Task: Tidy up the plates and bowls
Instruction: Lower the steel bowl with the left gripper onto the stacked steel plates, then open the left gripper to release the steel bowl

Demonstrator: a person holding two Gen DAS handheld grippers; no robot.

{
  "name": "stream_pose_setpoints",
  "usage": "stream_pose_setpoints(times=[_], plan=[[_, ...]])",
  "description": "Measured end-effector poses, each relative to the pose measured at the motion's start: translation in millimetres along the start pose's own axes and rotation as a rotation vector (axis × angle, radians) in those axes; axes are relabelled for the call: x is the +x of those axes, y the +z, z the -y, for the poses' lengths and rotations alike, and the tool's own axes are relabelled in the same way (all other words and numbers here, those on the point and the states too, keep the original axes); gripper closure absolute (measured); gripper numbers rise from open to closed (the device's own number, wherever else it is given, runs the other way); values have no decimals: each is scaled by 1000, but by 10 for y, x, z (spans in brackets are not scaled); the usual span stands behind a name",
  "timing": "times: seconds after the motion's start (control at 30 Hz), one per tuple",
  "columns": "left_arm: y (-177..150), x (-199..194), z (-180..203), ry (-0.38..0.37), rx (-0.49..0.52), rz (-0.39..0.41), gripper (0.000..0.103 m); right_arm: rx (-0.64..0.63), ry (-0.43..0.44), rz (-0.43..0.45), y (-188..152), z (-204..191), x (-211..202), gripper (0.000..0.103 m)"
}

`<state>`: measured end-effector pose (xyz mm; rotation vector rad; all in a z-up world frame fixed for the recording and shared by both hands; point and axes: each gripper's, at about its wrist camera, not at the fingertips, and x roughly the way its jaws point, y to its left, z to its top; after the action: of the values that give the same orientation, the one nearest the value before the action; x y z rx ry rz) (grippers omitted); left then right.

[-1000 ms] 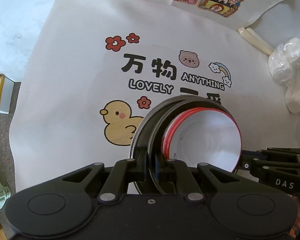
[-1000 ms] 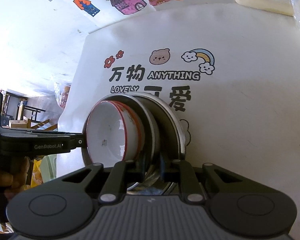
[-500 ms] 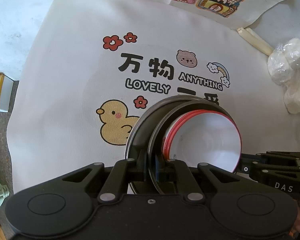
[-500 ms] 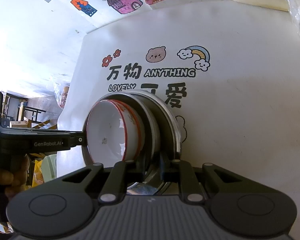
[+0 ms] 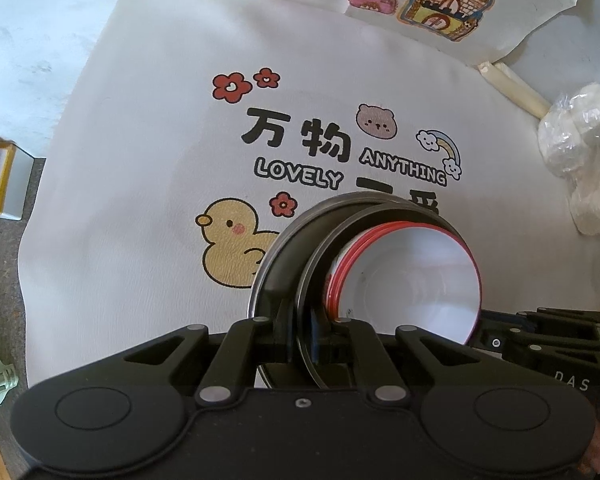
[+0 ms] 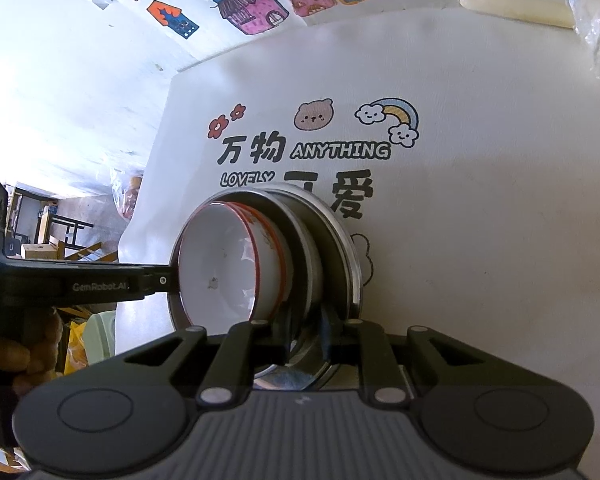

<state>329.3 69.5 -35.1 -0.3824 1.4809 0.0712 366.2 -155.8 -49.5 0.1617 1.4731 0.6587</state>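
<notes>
A stack of nested dishes is being held in the lower centre of both views: a white bowl with a red rim is sitting inside a metal plate, which is itself nested in a larger metal plate. In the left wrist view the left gripper is being kept nearly closed, its jaws pinched on the rim of the inner metal plate. In the right wrist view the right gripper is being eased open a little, the plate edge still lying between its jaws with the pads close against it; the same white bowl is being seen tilted toward the left of the frame. The other gripper is being shown reaching in from the frame's side in each view. Beneath the stack a white cloth printed with a yellow duck, flowers and the words ANYTHING LOVELY is being spread. At the upper edge a sheet of coloured house drawings is lying, and at the right edge a clear bag of white lumps is resting.
</notes>
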Motion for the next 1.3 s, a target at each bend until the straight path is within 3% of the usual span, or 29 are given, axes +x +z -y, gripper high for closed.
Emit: stream_pose_setpoints(times=[0.33,0.7,1.3], plan=[[-42,-50,22,23,-21,21,94,-18,18,23,-10,15,-63,81],[-93,-112,27,100,-56,53,70,-46,31,31,-4,58,-127,69],[-196,-233,147,274,-81,139,39,-129,67,39,-24,160,-239,50]])
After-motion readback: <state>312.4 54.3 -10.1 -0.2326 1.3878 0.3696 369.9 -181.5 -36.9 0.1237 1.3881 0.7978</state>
